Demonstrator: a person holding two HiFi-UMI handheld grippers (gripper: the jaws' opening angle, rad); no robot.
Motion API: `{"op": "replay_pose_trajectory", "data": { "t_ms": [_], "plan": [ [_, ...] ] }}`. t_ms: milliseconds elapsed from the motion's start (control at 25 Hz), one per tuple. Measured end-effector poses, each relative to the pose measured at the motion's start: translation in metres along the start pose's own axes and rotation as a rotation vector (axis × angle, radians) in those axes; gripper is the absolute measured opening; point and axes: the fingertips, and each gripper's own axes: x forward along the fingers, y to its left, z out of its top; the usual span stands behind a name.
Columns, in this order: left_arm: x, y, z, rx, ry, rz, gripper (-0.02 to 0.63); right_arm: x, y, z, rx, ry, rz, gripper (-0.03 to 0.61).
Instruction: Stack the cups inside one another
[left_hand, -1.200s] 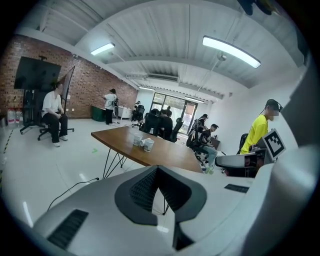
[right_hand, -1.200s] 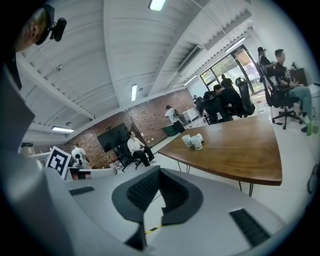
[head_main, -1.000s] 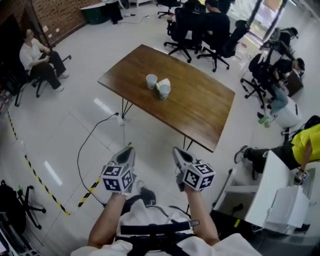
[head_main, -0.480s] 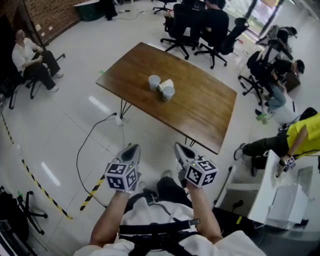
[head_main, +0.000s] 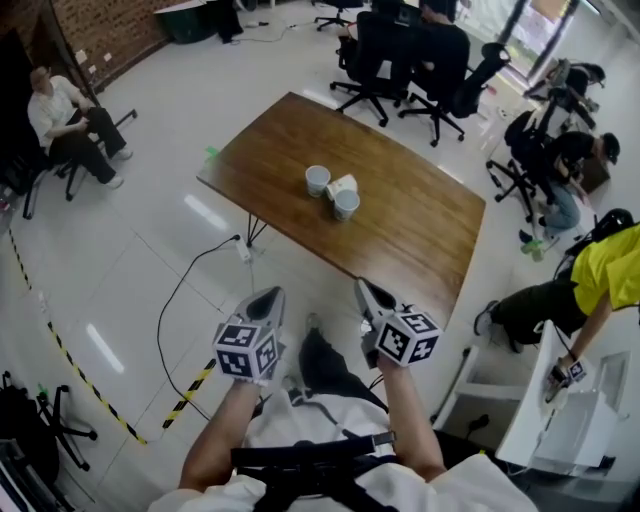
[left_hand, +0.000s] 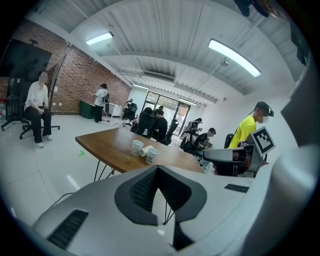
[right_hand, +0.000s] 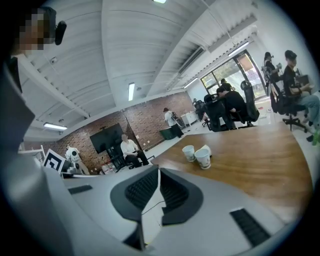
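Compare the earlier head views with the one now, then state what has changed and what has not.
The person has walked toward the table, both grippers carried ahead. The right gripper's jaws have just been opening a crack, with nothing between them. The left gripper stays shut and empty; the three cups rest untouched on the table.

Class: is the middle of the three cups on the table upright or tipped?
Tipped: the middle cup lies on its side on the table.

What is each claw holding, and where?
Nothing. The left claw is shut, empty; the right claw has just been opening its jaws, nothing between them. The cups sit on the table.
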Motion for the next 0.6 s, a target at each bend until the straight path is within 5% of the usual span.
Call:
{"op": "replay_pose_trajectory", "data": {
  "t_ms": [600],
  "plan": [
    [0.095, 0.042, 0.057, -0.02, 0.002, 0.069, -0.006, 0.116, -0.075, 0.074, -0.044, 0.042, 0.039, 0.039]
  ]
}}
